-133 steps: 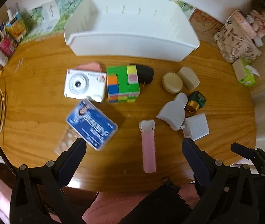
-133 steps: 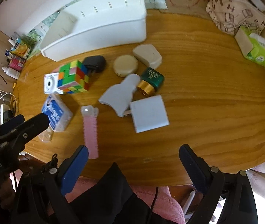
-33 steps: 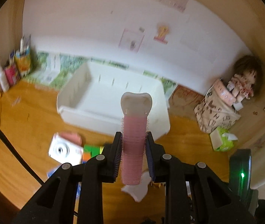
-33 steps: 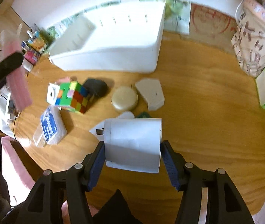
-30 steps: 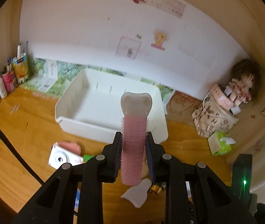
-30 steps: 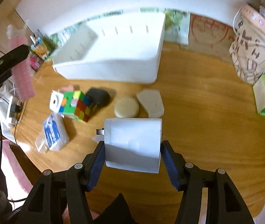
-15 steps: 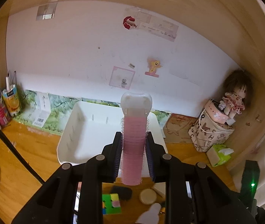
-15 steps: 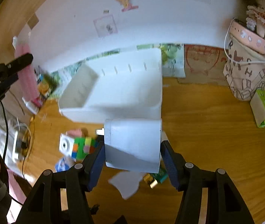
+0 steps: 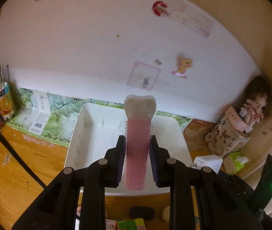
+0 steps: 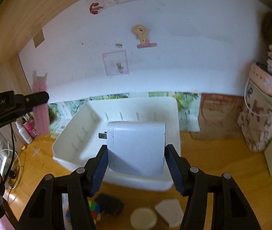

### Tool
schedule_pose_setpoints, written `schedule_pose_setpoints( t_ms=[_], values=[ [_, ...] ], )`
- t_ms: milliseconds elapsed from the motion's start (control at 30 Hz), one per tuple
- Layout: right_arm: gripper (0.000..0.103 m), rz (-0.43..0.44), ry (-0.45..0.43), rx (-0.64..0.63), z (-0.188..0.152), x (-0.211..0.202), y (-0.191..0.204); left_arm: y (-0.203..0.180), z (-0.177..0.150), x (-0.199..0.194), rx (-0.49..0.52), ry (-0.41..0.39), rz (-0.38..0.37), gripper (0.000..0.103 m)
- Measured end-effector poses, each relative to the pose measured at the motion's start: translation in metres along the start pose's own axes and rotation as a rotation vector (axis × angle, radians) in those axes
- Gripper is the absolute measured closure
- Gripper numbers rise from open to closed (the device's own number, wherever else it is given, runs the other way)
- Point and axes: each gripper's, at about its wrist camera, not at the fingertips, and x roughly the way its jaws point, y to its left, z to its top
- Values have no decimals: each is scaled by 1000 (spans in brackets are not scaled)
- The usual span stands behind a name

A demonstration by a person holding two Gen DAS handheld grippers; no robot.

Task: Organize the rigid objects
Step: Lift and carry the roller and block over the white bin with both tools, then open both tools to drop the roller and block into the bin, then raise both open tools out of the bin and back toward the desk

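We are partway into the sorting, with nothing yet in the white bin (image 9: 90, 134) as far as we can see: its floor shows bare in both views, filling the middle of each frame. Our left gripper (image 9: 137, 163) is clenched on the pink brush (image 9: 137, 153), whose white tooth-shaped head stands upright at the centre of the left wrist view, in front of the bin's far wall. Our right gripper (image 10: 137, 159) is clamped on the white charger (image 10: 136, 149), its pads pressed to both sides and the metal prongs pointing toward the left of the frame; the charger hangs in front of the bin's near rim in the centre of the right wrist view. In that same view the left gripper and the brush show at the left edge, well apart from the bin. Left on the wooden table (image 10: 212, 163), along the bottom of the right wrist frame, are the colour cube (image 10: 95, 211), a black object (image 10: 108, 204), a round beige tin (image 10: 143, 218) and a white angular piece (image 10: 169, 212). We judge that both held items need lowering into the bin and releasing, and then the remaining pieces still need collecting, so most of the task lies ahead.
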Motion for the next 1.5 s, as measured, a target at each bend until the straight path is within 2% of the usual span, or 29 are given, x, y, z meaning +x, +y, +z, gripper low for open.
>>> schedule_pose_setpoints(
  t_ms=[200, 467, 567, 800, 933, 1033, 1100, 1167, 1233, 1500],
  values=[
    [43, -3, -33, -24, -2, 24, 4, 14, -2, 32, -23, 64, 4, 77],
    [43, -13, -1, -44, -7, 47, 6, 18, -4, 61, -21, 111, 3, 76],
    [47, -5, -11, -51, -7, 50, 6, 17, -6, 70, -22, 132, -2, 76],
    [47, 14, -11, -92, -6, 53, 11, 12, -8, 86, -9, 179, -7, 75],
    [47, 11, -12, -87, -4, 52, 11, 11, -8, 87, -6, 183, -6, 64],
    [47, 3, -23, -86, -3, 47, 10, 8, -7, 82, -1, 176, -13, 63],
    [43, -3, -33, -82, -3, 42, 10, 6, -5, 76, 0, 165, -10, 58],
    [39, -4, -44, -82, -2, 37, 10, 5, -4, 71, 1, 151, -9, 42],
    [36, -5, -60, -86, -1, 30, 11, 4, -2, 61, 5, 120, -3, 37],
    [22, 10, -136, -96, 2, -4, 20, 0, 3, 24, 20, 41, 3, 34]
  ],
)
